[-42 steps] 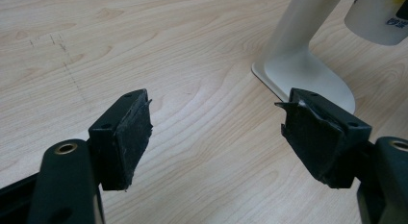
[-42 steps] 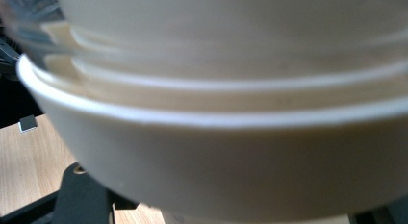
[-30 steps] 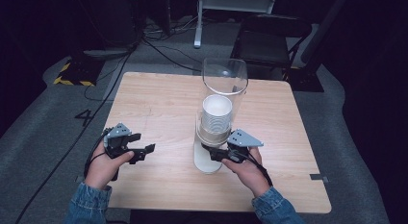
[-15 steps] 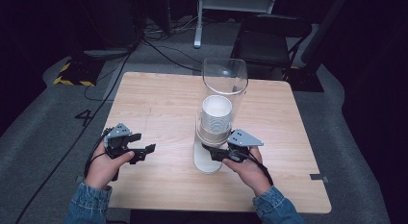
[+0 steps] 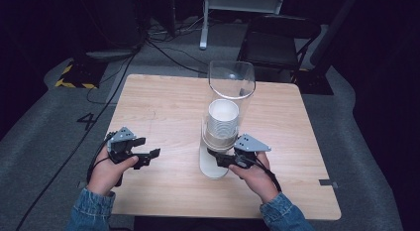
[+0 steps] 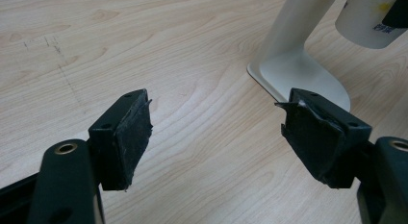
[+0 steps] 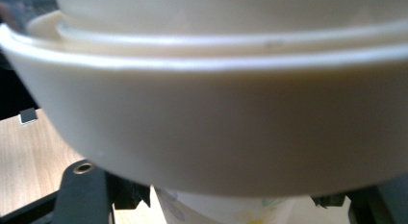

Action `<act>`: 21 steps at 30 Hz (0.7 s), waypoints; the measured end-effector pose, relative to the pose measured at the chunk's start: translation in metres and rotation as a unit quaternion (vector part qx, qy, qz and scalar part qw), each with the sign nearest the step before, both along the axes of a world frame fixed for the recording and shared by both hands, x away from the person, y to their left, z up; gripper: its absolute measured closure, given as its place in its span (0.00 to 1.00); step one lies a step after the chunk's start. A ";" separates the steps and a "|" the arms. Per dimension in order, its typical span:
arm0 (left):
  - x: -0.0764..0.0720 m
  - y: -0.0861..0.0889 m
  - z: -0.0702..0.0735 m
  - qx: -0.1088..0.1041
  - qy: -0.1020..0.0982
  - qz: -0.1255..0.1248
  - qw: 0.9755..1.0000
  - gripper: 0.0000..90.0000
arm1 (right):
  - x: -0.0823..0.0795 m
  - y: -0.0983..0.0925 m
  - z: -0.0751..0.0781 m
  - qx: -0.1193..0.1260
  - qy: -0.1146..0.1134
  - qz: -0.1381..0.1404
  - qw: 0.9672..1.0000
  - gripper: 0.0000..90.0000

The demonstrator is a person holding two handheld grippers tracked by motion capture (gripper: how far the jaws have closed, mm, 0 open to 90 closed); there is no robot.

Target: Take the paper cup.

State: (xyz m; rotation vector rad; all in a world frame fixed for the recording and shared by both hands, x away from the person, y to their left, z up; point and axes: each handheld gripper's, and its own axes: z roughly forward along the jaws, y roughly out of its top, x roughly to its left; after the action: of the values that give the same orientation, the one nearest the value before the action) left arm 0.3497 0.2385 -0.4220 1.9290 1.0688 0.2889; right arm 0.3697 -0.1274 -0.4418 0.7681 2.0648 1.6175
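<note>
Cup dispenser near the table's middle, clear tube above a white stand, cups stacked inside. Right gripper at the lowest cup, one jaw either side; grip cannot be told. Left gripper wide, empty, well apart. Risk: a sideways pull may tip the stand. Chair beyond the table

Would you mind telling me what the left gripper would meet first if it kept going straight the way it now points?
Probably the white base of the cup dispenser; the left gripper is open over bare table, though depth is hard to judge.
</note>
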 end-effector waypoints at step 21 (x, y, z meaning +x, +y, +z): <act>0.001 0.001 -0.001 0.001 0.000 0.000 1.000 0.28 | -0.001 -0.003 -0.026 -0.082 0.052 0.010 0.995 0.35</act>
State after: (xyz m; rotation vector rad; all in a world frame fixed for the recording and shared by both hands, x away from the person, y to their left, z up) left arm 0.3504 0.2396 -0.4226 1.9303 1.0680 0.2901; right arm 0.3684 -0.1302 -0.4681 0.7916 2.2531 1.4239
